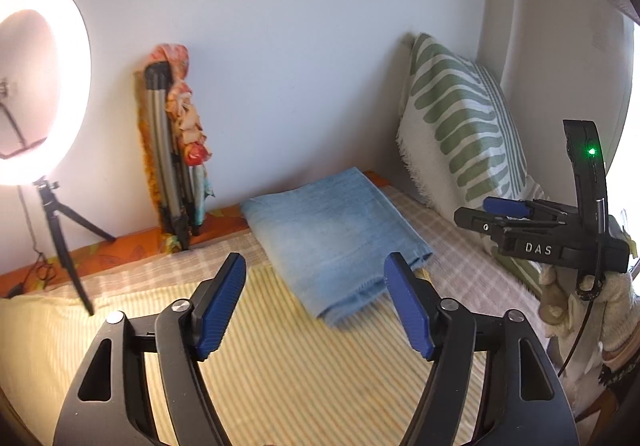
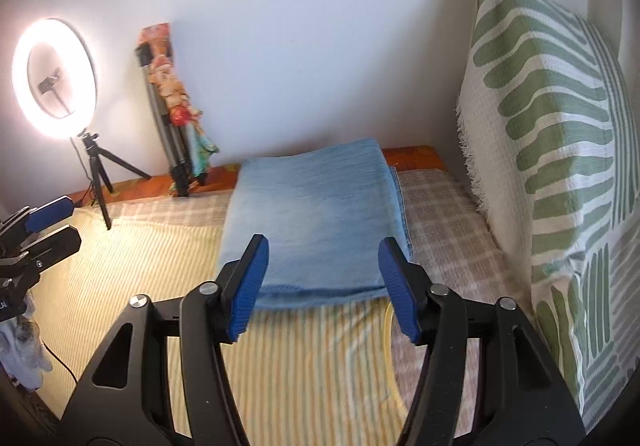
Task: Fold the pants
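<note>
The fingers of the left gripper [image 1: 316, 306] stood wide apart and gripped nothing, and those of the right gripper [image 2: 324, 288] were spread the same way, empty, low in the right wrist frame. The pants [image 1: 332, 238], pale blue denim, lay as a compact folded rectangle in the centre of both frames, on the bed [image 1: 280, 366] with its striped yellow and checked covers. Neither gripper touched them. A ring light [image 2: 54, 78] glowed at upper left; a green-patterned pillow [image 2: 560, 126] leaned at right. The folding looked finished or very nearly so, judging by the squared stack. Any next move would call only for a light press to flatten the near edge, or for backing away.
</note>
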`<state>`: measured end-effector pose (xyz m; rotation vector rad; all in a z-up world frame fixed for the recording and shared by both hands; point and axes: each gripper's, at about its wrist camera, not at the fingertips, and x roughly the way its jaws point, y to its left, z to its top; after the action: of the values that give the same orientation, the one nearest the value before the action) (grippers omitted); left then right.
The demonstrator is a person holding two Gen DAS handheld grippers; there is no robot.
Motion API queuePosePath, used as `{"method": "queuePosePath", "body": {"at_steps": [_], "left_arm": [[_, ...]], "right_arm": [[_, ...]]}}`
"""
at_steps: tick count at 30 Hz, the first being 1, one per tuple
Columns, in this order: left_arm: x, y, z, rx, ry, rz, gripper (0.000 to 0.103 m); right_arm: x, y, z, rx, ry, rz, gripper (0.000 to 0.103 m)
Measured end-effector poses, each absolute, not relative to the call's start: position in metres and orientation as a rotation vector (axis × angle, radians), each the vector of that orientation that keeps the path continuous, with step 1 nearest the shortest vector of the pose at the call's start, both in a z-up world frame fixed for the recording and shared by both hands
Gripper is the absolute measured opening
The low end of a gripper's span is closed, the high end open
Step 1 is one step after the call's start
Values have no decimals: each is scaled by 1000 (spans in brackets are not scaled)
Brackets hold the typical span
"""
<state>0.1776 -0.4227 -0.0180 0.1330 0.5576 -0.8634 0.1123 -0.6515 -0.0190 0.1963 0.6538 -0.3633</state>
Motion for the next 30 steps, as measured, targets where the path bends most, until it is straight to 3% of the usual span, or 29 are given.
{"method": "queuePosePath", "body": {"at_steps": [2, 24, 25, 27, 30], "left_arm": [[167, -410, -16, 129, 545, -860, 79], [99, -306, -36, 122, 485, -791, 82], [99, -305, -37, 126, 485, -785, 82], [97, -305, -42, 144, 484, -772, 82], [96, -303, -47, 169, 479, -749, 82]], "right_arm": [[101, -636, -15, 176, 627, -375, 84], [35, -519, -33, 137, 534, -458, 85], [33, -517, -34, 142, 530, -459, 86], [30, -514, -36, 147, 511, -474, 97], [26, -508, -40, 135, 484, -492, 100]]}}
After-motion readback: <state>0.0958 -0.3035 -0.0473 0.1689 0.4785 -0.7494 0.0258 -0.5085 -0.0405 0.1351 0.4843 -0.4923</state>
